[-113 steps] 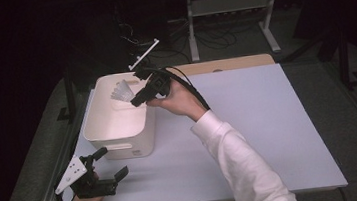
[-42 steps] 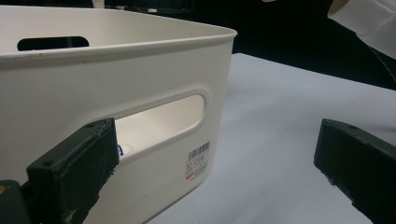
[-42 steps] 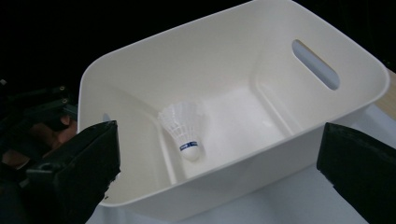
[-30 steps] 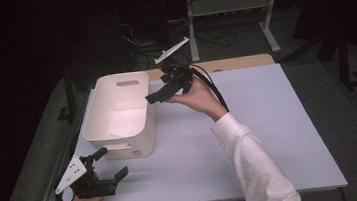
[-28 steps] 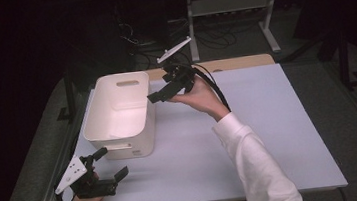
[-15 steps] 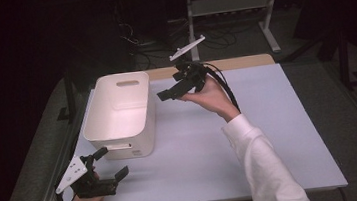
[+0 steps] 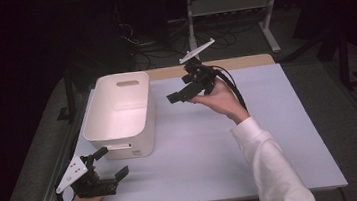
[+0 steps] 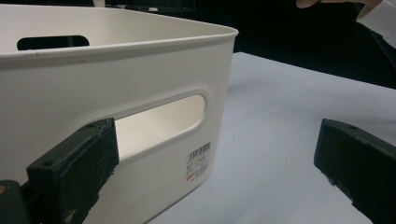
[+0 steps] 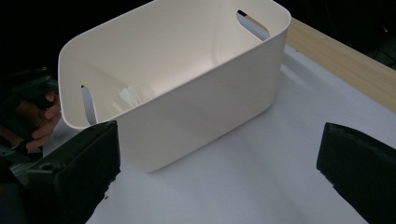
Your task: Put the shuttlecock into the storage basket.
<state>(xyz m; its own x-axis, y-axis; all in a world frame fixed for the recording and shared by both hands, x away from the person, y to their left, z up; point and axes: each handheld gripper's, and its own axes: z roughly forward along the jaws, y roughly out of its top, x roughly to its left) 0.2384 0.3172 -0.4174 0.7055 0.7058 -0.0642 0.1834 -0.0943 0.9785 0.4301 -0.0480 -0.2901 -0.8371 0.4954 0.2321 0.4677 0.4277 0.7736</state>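
Both grippers are gaping wide and holding nothing, the right gripper [image 7: 177,98] hovering beside the white bin [image 7: 122,131], the left gripper [image 7: 108,163] waiting on the worktop [image 7: 212,152] facing its handle slot.

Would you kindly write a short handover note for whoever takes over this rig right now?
Left gripper: open, empty, low on the table's near left corner, facing the white bin's slotted end.
Right gripper: open, empty, held in the air right of the bin.
The bin stands upright on the white table; as far as its inside shows, it holds nothing.
Done: nothing I can confirm. Left: grasping the bin, probably.
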